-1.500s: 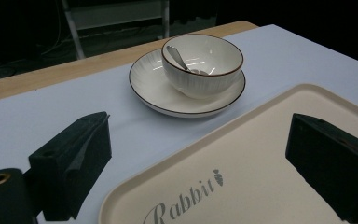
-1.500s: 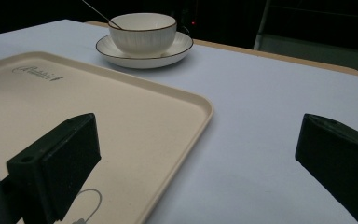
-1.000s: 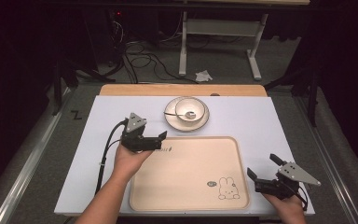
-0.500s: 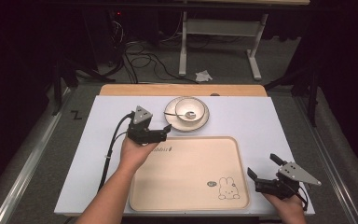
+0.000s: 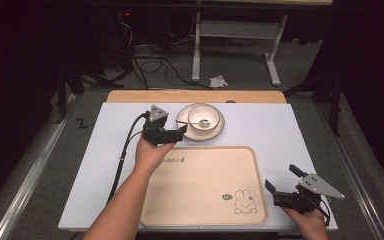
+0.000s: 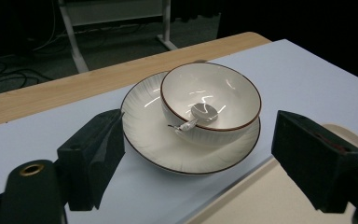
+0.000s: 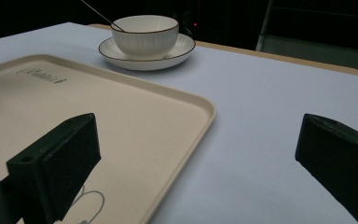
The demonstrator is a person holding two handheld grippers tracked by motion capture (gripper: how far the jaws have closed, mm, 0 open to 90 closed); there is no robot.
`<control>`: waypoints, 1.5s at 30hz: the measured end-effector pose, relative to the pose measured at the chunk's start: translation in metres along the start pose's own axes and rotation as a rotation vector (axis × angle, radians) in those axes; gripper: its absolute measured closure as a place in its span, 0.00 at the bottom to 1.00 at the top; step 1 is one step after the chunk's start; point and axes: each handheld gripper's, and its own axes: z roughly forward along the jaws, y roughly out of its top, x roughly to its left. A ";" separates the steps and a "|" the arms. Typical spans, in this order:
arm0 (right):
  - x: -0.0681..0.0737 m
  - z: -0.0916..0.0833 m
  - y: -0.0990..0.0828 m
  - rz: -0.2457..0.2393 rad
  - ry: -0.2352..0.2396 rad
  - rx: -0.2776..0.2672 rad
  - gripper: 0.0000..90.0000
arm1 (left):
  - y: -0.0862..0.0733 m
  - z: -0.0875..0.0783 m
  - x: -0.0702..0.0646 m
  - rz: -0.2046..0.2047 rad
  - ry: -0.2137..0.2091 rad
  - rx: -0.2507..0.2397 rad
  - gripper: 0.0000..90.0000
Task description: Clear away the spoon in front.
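1. Since the earlier high-view frames, the left gripper [image 5: 175, 134] has travelled away from the person and to the right, from over the far left corner of the tray toward the plate; the right gripper [image 5: 286, 181] has stayed in place.
2. Left gripper: held in the person's left hand [image 5: 152, 152], jaws spread wide apart and grasping nothing. In the left gripper view the jaws flank the plate [image 6: 144, 135], one at its left rim and one to the right of it. Whether that jaw touches the rim cannot be told.
3. Right gripper: held in the person's right hand [image 5: 307, 222] at the near right corner of the table, just beside the tray's right edge. Its jaws are spread wide apart and empty.
4. Plate: white with a dark rim line, resting on the pale blue table cover [image 5: 275, 130] just beyond the far edge of the tray [image 5: 205, 185].
5. Bowl [image 6: 210, 100]: white with a dark rim, standing upright on the plate, set toward its right half in the left gripper view.
6. Spoon [image 6: 200, 113]: metal, lying inside the bowl, with its handle leaning over the bowl's rim.
7. Tray: beige, rectangular with rounded corners, lying flat on the table cover at the near centre. A rabbit drawing [image 5: 245, 201] marks its near right corner; lettering marks its far left corner.
8. A bare wooden strip [image 5: 195, 96] runs along the far edge of the table.
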 end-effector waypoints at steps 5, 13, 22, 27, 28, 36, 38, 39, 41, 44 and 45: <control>-0.001 0.001 -0.001 0.009 0.005 0.004 0.01 | 0.002 0.008 0.004 0.001 0.020 0.020 0.21; -0.001 0.002 0.000 0.005 0.007 0.001 0.01 | 0.001 0.015 0.007 -0.023 0.011 0.029 0.29; 0.000 0.002 -0.001 0.007 0.006 0.005 0.01 | 0.001 0.017 0.009 -0.048 -0.014 0.033 0.50; 0.000 0.003 -0.001 0.005 0.009 0.005 0.01 | 0.000 0.018 0.008 -0.053 -0.011 0.032 0.56; 0.000 0.003 -0.001 0.005 0.009 0.005 0.01 | 0.000 0.018 0.008 -0.050 -0.009 0.037 0.57; -0.001 0.002 -0.001 0.005 0.007 0.003 0.01 | -0.001 0.021 0.006 -0.063 0.001 0.041 0.66; -0.001 0.002 -0.001 0.005 0.005 0.002 0.01 | -0.002 0.021 0.005 -0.061 0.002 0.044 0.69; -0.001 0.002 -0.001 0.007 0.005 0.003 0.01 | -0.002 0.022 0.004 -0.060 0.001 0.046 0.71; -0.001 0.002 -0.001 0.007 0.007 0.002 0.01 | -0.002 0.022 0.004 -0.058 0.003 0.042 0.73; -0.001 0.002 -0.001 0.003 0.007 -0.002 0.01 | -0.002 0.022 0.004 -0.055 0.007 0.043 0.77; -0.001 0.002 -0.001 0.003 0.005 -0.001 0.01 | -0.002 0.021 0.004 -0.053 0.009 0.043 0.78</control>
